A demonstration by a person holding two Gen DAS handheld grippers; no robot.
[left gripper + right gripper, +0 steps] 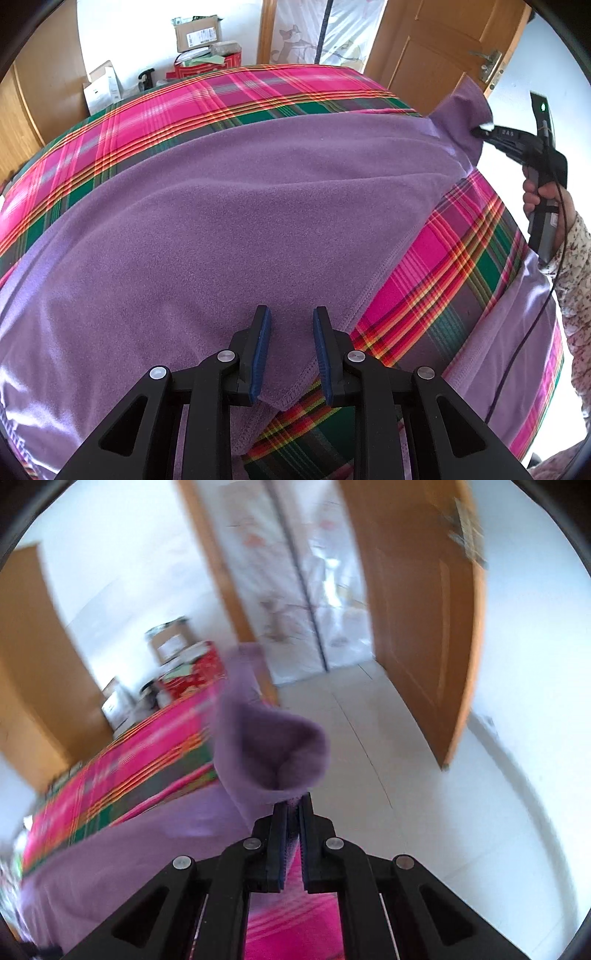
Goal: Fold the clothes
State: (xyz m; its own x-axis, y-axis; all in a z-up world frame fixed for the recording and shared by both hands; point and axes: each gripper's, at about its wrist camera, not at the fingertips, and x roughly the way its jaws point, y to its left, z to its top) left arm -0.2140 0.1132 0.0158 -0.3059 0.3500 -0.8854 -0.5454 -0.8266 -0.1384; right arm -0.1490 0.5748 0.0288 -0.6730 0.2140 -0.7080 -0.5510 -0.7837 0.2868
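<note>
A purple fleece garment [229, 221] lies spread on a bed with a pink, green and orange plaid cover [258, 99]. My left gripper [291, 317] is open, its blue-padded fingers [260, 343] standing over the garment's near stitched corner without closing on it. My right gripper [293, 805] is shut on a bunched purple corner of the garment [273, 746] and holds it lifted above the bed's right edge. It also shows in the left wrist view [480, 131], gripping the raised far right corner [461, 110].
Cardboard boxes [197, 33] and red bags [210, 64] stand behind the bed. A wooden door [443, 55] is at the back right, with pale tiled floor [406, 775] to the right of the bed. The right wrist view is blurred.
</note>
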